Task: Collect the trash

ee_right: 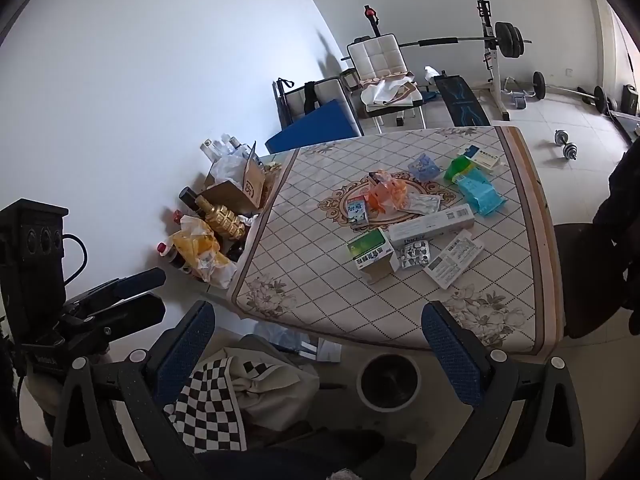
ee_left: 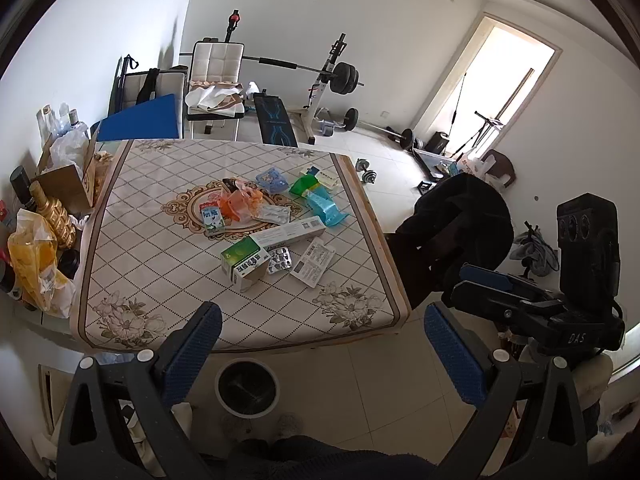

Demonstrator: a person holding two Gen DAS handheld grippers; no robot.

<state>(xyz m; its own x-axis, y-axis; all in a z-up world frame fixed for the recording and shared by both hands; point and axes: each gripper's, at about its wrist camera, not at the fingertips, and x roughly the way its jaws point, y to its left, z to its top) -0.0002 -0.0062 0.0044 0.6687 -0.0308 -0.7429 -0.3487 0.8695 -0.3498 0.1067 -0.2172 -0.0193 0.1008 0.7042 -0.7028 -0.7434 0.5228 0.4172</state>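
Both grippers hang spread wide and empty above the near edge of the table: the left gripper and the right gripper. The trash lies mid-table: a small carton reading "Pure Milk", a long white box printed "Doctor", a green-topped box with Chinese characters, and a blister pack. A round bin stands on the floor just before the table.

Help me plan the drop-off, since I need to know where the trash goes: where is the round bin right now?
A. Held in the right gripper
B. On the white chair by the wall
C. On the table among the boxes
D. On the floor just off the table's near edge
D: the round bin stands on the floor tiles just below the near edge of the table, apart from the packaging on top.
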